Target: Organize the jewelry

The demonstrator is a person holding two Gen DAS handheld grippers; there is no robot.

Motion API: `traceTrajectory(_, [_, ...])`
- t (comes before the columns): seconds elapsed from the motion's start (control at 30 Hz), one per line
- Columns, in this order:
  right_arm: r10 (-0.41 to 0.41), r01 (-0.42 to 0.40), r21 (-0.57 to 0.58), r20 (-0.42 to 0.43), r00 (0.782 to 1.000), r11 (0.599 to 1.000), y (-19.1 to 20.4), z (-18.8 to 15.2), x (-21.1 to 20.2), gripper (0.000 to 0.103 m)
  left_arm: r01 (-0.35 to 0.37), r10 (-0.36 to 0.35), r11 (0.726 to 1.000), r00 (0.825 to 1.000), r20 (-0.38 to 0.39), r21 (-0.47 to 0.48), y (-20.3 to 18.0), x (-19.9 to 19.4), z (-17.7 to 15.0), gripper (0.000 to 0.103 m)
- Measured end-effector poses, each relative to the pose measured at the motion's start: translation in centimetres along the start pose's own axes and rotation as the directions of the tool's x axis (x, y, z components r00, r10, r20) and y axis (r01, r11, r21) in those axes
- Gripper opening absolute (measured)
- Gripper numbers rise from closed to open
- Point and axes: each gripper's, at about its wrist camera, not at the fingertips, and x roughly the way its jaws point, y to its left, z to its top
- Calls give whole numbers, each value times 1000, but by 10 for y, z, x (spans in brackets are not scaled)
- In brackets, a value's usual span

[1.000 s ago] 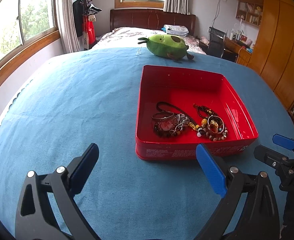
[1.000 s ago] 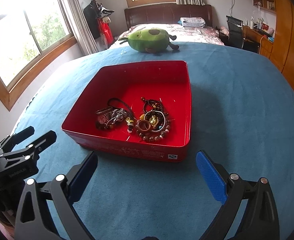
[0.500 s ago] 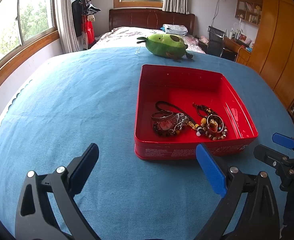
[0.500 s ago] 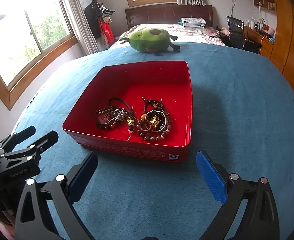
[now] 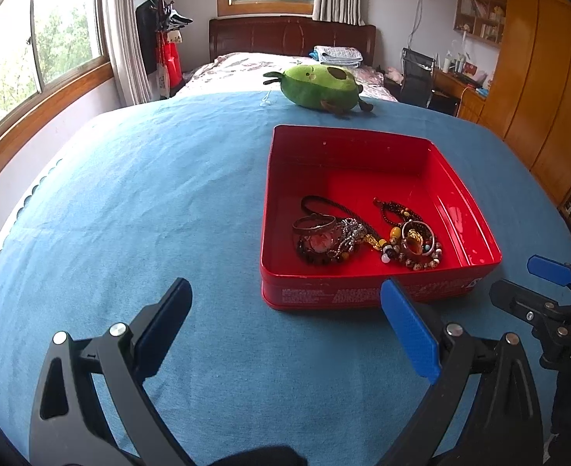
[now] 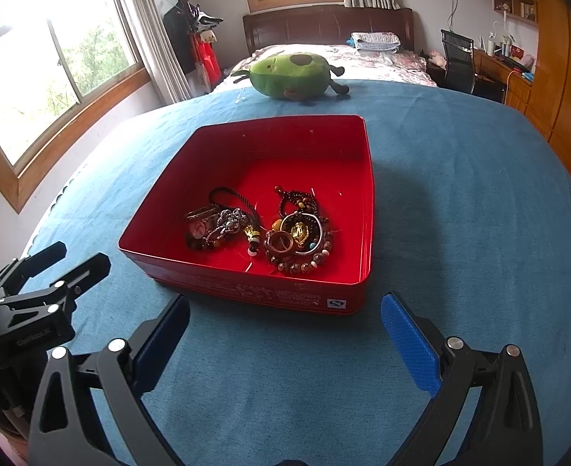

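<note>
Right now both tools are spread wide w/ nothing between the blue pads. Left gripper [image 5: 285, 322] hangs over the blue tablecloth [image 5: 130, 202], short of the red tin [image 5: 363, 295]; tin's near wall sits ahead and to the right of its centre line, so the right-hand pad [image 5: 409, 334] overlaps the tin's front edge in the left wrist view while the left-hand pad is over bare cloth. Right gripper [image 6: 285, 334] is more squarely lined up: tin [image 6: 246, 287] lies straight ahead, slightly left of centre, near wall just beyond the fingertips, not touching. Each tool shows at the other's edge: right gripper [image 5: 549, 287] at far right of the left cam, left gripper [image 6: 56, 268] at far left of the right cam, so they flank the tin's near side.

Jewelry is all inside the tin, bunched toward the near wall, in 2 heaps. Left heap: watch [image 6: 199, 227] w/ pinkish face, a metal bangle [image 5: 314, 222], silver chain and a dark cord looping back. Right heap: beaded bracelets [image 6: 304, 260], a brown ring-shaped piece [image 6: 280, 242], a gold charm [image 6: 299, 231], dark bead strand [image 5: 396, 209] trailing toward the tin's middle. Heaps touch via a gold-ish piece btwn them. Back half of the tin floor is bare red.

Beyond the tin, at the cloth's far edge, a green avocado plush [image 6: 291, 75]; bed [image 5: 246, 66] behind it.
</note>
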Motion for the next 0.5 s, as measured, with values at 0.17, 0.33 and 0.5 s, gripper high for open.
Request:
traceTrajectory(0.17, [-1, 1, -1, -1, 1000, 1000, 0, 1, 1, 99, 1, -1, 1000, 1000, -4, -10, 2, 1, 0, 97])
traceTrajectory(0.33, [-1, 1, 0, -1, 1000, 1000, 0, 0, 1, 99, 2, -2, 1000, 1000, -3, -5, 1, 0, 0, 97])
traceTrajectory(0.5, [-1, 1, 0, -1, 1000, 1000, 0, 0, 1, 99, 2, -2, 1000, 1000, -3, -2, 0, 0, 0, 97])
